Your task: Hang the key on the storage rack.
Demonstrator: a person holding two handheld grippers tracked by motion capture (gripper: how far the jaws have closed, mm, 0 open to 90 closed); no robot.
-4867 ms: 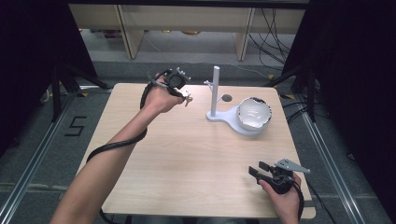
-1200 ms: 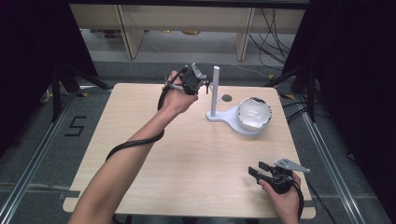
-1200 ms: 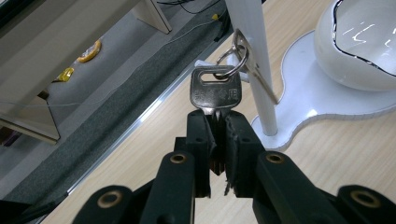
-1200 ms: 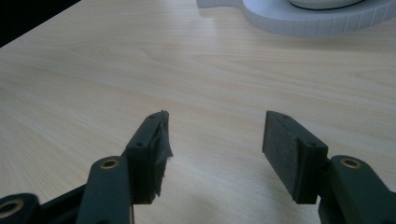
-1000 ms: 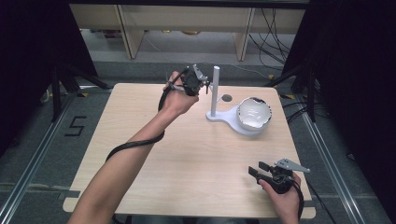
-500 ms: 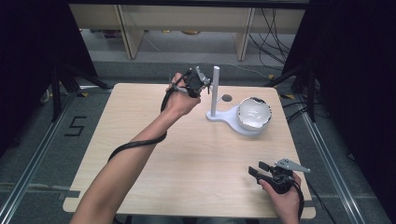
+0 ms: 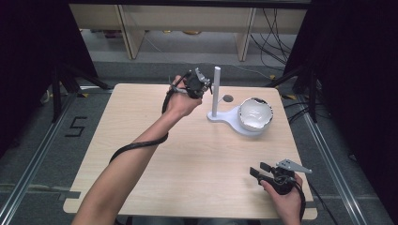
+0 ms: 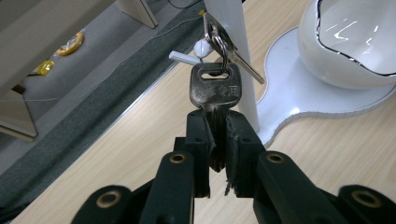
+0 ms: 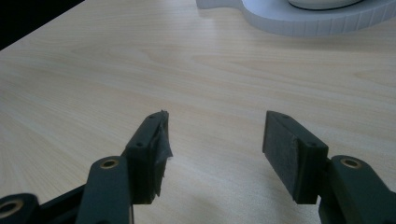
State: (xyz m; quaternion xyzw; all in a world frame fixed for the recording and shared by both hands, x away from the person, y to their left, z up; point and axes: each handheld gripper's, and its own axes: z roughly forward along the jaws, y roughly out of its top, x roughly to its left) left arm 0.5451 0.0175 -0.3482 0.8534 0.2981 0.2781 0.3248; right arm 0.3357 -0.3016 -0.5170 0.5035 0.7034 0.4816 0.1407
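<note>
The left gripper (image 8: 217, 140) is clamping down hard on the blade of a key (image 8: 215, 88), pads pinching it from both sides so only the silvery head is sticking out above the jaws. A ring through the key's hole is carrying a second key (image 8: 247, 65) and a little white tag (image 8: 201, 46), all dangling right up against the white post (image 8: 233, 42). Can't tell if the ring is actually touching the post or just sitting in front of it.

From the high view, the left gripper (image 7: 199, 84) is hanging above the far side of the table (image 7: 141, 140), just beside that upright post (image 7: 216, 89), which is standing on a flat white base (image 7: 225, 116). A white bowl (image 7: 256, 114) is sitting on the other end of the same base.

Meanwhile the right gripper (image 9: 215, 144) is sitting with its jaws spread wide apart, nothing between them, just bare wood underneath. Up top, the right gripper (image 7: 263, 171) is resting at the near right corner of the table, well apart from the stand.
</note>
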